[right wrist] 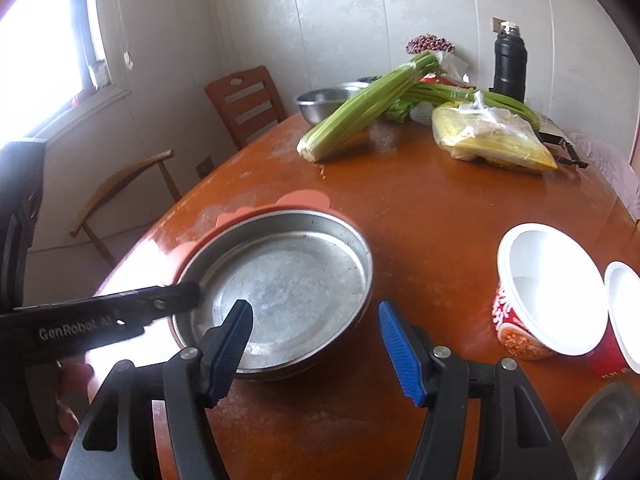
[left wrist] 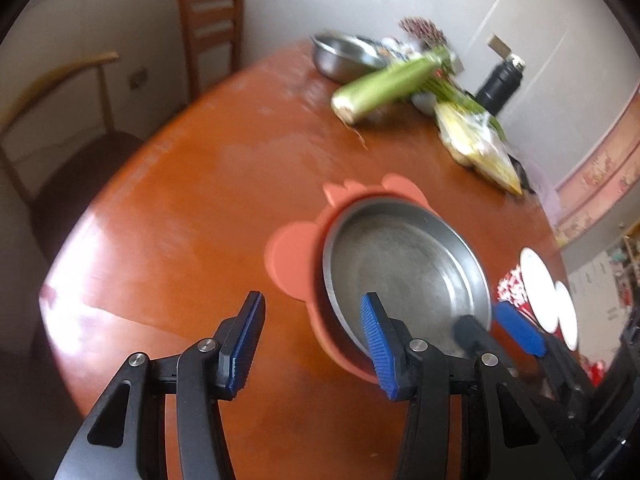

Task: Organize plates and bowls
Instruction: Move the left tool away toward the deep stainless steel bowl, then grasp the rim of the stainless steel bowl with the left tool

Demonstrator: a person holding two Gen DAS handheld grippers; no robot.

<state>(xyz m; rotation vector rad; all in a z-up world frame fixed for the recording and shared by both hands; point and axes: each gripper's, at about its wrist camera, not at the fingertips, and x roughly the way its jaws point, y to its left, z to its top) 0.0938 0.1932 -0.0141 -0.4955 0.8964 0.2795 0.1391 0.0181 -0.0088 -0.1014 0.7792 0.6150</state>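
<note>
A steel plate (left wrist: 404, 264) sits on a pink silicone plate (left wrist: 292, 260) on the brown table (left wrist: 192, 208). My left gripper (left wrist: 312, 336) is open and empty, just left of the plates' near rim. My right gripper (right wrist: 316, 340) is open and empty over the steel plate's (right wrist: 288, 284) near right rim; its fingers (left wrist: 516, 328) show at the right in the left wrist view. The left gripper's finger (right wrist: 176, 296) rests at the plate's left rim. Two red paper bowls, one (right wrist: 548, 292) beside the other (right wrist: 624, 316), lie tilted at the right.
A steel bowl (right wrist: 324, 100), celery (right wrist: 360, 112), a yellow bag (right wrist: 492, 140) and a black flask (right wrist: 508, 64) crowd the table's far end. Two chairs, one wooden (right wrist: 244, 100) and one curved (right wrist: 124, 184), stand at the left. Another steel dish (right wrist: 604, 428) shows at bottom right.
</note>
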